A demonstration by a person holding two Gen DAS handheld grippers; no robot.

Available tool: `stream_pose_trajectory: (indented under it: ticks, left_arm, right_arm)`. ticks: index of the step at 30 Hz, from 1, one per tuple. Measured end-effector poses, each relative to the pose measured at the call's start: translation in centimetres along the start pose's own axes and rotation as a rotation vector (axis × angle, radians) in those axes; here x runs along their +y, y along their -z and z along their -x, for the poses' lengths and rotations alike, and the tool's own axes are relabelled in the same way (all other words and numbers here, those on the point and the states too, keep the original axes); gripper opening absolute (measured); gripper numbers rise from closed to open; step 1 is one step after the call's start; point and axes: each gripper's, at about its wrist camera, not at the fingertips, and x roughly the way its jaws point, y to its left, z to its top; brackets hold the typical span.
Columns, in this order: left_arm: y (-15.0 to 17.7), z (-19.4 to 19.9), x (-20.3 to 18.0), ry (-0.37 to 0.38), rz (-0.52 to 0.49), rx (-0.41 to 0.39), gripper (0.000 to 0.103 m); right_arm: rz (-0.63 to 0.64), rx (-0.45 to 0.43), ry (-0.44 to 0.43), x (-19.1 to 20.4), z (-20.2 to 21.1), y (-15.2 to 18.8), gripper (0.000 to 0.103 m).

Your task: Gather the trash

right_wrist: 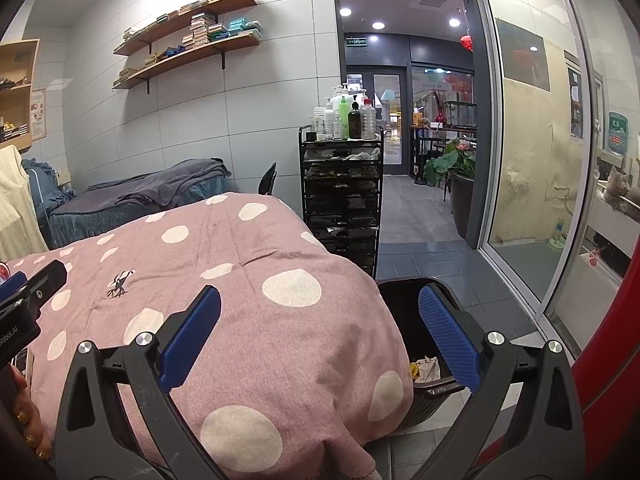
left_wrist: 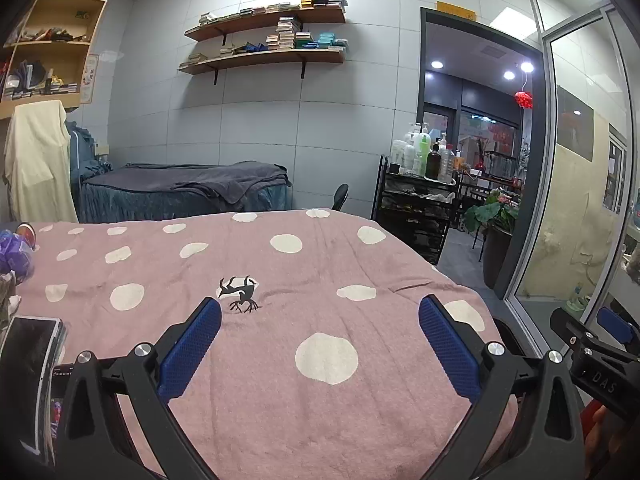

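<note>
1. The left gripper (left_wrist: 320, 314) stood wide open and held nothing; its blue pads (left_wrist: 192, 354) hung low over the pink spotted blanket (left_wrist: 280, 280).
2. Between and just beyond its fingers lay bare blanket, with a small black deer print (left_wrist: 240, 294) near the left pad.
3. At the left edge of the left view a phone (left_wrist: 28, 364) lay on the blanket, and beyond it sat a purple crumpled thing (left_wrist: 14, 254); what it was could not be told.
4. The right gripper (right_wrist: 320, 314) was also spread wide and empty, poised over the blanket's right edge, where the cloth fell away toward the floor.
5. Behind its right pad (right_wrist: 450, 344) stood a black bin (right_wrist: 404, 292) on the grey floor, just beside the bed. Inside it lay crumpled pale trash (right_wrist: 424, 368) with a bit of yellow.
6. In the left view the right gripper's black frame showed at the right edge; in the right view the left gripper's frame (right_wrist: 24, 300) showed at the left edge, with a hand (right_wrist: 28, 420) below it.
7. Farther off, a black cart (right_wrist: 340, 200) carrying bottles (right_wrist: 348, 116) stood beyond the bed's far corner, beside an open doorway (right_wrist: 404, 80).
8. A second bed (left_wrist: 188, 188) under a grey cover stood against the tiled wall, with two shelves (left_wrist: 264, 36) of boxes above it.
9. A glass partition (right_wrist: 532, 160) ran along the right side.
</note>
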Motion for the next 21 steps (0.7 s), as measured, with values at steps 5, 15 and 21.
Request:
stream_pose_trajectory:
  ticks: [5,15,21]
  left_arm:
    - [0.17,-0.09,-0.07,-0.003,0.007,-0.005,0.098]
    - [0.26,-0.04,-0.20,-0.003,0.012,-0.001,0.098]
    - [0.33,-0.50,0.08,-0.002,0.031,0.028,0.098]
  right_arm:
    - [-0.002,0.001,0.002,0.30,0.02,0.09,0.098]
    - [-0.009,0.004,0.002,0.60,0.02,0.10,0.098]
    - [-0.015,0.008,0.003,0.75,-0.23,0.07,0.098]
